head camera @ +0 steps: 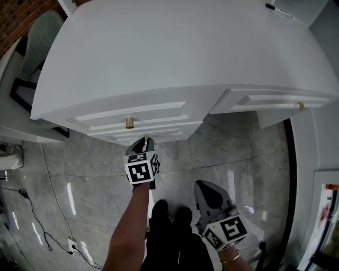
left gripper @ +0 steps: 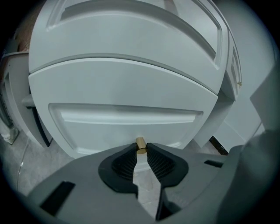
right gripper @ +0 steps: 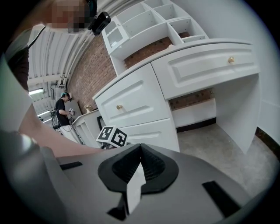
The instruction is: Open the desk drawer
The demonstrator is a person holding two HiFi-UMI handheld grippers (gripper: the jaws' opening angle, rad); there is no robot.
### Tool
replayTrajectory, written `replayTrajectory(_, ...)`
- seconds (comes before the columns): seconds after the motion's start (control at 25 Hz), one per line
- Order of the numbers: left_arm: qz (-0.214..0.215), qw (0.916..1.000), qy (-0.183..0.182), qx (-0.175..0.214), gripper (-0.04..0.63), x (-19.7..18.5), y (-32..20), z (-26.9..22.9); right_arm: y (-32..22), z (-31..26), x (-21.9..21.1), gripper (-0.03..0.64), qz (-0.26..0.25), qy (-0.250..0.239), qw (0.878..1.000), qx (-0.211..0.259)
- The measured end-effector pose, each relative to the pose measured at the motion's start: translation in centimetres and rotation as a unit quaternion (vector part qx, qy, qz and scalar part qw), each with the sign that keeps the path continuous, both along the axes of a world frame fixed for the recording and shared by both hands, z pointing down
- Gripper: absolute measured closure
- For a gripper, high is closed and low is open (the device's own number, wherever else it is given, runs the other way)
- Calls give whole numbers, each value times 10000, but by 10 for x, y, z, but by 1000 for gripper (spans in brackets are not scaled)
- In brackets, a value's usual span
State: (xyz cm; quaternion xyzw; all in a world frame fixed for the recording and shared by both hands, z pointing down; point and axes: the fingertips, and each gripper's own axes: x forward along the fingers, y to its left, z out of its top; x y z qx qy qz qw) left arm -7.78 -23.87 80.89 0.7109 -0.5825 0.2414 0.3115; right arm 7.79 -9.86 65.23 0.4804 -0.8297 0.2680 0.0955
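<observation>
Lower centre, the grey left gripper (left gripper: 141,148) pinches the small brass knob (left gripper: 140,142) of the white desk drawer (left gripper: 127,94), jaws half closed. The right gripper (right gripper: 140,148) is closed and empty.

A brick wall (right gripper: 89,72) shows behind the open white shelves (right gripper: 144,17).

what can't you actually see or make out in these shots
- Head view: the left gripper covers the brass knob it is shut on. Only the left gripper view shows it.
- All views: inside of the drawer, behind its closed front.
- Right gripper view: what the distant person holds, too small.
- Head view: the dark object on the desk, too tiny.
</observation>
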Motion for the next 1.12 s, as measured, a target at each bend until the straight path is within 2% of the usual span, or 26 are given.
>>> replayTrajectory(0.28, 62, 9999, -17, -107, 517, 3, 19, 0, 11, -6, 5, 612, 146, 61, 9998, -81)
replayTrajectory(1.12, 359, 9979, -11, -534, 517, 9, 111, 0, 61, -38, -16, 612, 9, 194, 9996, -183)
